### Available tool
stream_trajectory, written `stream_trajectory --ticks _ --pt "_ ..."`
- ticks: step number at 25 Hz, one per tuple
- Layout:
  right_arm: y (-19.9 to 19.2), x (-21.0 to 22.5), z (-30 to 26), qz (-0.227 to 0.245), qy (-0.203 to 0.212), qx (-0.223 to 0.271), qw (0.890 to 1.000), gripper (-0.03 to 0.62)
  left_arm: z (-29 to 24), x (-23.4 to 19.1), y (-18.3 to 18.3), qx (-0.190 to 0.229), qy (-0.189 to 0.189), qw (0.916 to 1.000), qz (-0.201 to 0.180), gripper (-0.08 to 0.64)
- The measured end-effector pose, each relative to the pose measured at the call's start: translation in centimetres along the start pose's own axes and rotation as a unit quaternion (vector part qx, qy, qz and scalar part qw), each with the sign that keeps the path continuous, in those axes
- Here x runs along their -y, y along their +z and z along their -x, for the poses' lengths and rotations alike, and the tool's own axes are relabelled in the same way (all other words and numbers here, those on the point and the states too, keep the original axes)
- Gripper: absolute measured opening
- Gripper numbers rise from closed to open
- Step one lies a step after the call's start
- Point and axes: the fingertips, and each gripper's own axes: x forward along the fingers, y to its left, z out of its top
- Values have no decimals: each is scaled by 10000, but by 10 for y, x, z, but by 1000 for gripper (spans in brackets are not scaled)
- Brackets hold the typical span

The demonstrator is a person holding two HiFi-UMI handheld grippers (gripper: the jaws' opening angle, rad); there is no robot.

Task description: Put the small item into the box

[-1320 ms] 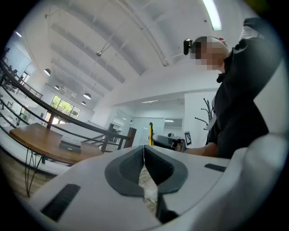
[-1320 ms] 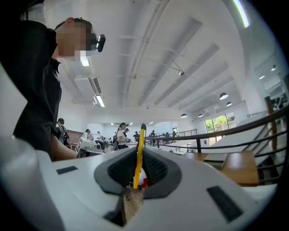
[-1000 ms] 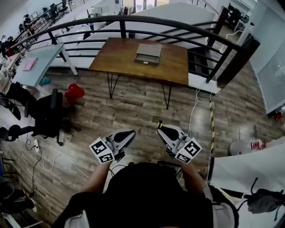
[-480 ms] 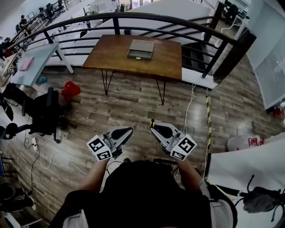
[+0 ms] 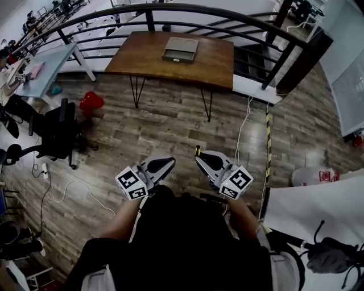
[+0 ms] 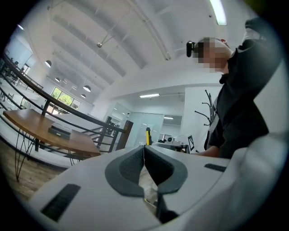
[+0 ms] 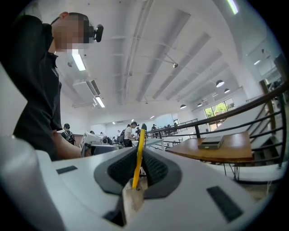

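A flat grey box [image 5: 180, 49] lies on the far wooden table [image 5: 216, 65], and shows again as a box [image 7: 211, 143] in the right gripper view and a box [image 6: 59, 131] in the left gripper view. My right gripper [image 5: 198, 154] is shut on a thin yellow item with a black tip [image 7: 138, 152]; that item's tip [image 5: 198, 150] pokes out past the jaws in the head view. My left gripper [image 5: 169, 162] is shut with nothing in it. Both are held near my body, well short of the table.
A black curved railing [image 5: 187, 10] runs behind the table. A black office chair [image 5: 60, 136] and a red object [image 5: 91, 102] stand on the wooden floor at left. A white cable [image 5: 242, 142] and a yellow-black strip [image 5: 268, 153] trail on the floor at right.
The view has shifted slightly between frames; the table and the grippers sit in nearly the same places. Both grippers stay shut.
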Motion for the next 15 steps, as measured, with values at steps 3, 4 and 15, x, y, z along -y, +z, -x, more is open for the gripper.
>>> stream_trajectory --ticks 3,4,15 --pt "-12 2 7 -139 -48 -59 9999 48 0 2 -9 -59 48 10000 61 15" --pt "-15 3 8 -162 -81 -80 9998 48 0 2 -11 -72 64 9999 95 15" --pt "-28 32 9 -257 -497 -249 9981 48 -28 -25 -18 72 -171 9985 510 15"
